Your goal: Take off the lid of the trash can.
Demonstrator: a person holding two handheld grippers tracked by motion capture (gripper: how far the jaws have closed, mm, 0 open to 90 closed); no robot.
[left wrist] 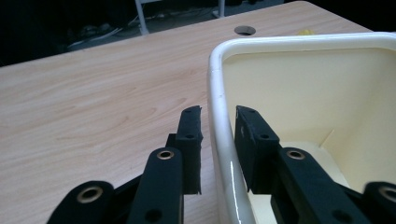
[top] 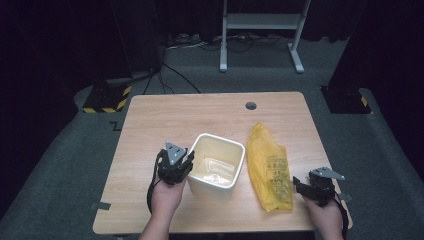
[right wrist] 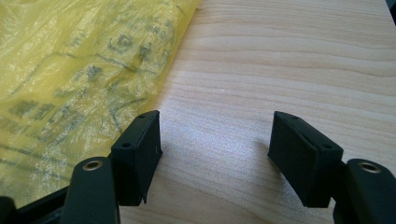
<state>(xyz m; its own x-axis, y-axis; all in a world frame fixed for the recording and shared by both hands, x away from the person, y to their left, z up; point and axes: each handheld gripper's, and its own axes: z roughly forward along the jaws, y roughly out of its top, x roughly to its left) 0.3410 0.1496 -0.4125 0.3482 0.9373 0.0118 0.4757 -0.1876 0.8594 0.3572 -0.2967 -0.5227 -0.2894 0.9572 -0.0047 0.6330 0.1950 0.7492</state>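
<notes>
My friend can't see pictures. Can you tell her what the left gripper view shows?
The left gripper straddles the near wall of a cream plastic bin, one black jaw outside it and one inside, with small gaps showing at the rim. Behind lies a pale wooden table with a round hole near its far edge.

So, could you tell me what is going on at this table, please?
A person works with a gripper in each hand. The left gripper straddles the near wall of a cream bin, one jaw inside and one outside, with slight gaps visible. The right gripper rests open over the wooden table, beside a yellow plastic bag lying flat next to the bin.
</notes>
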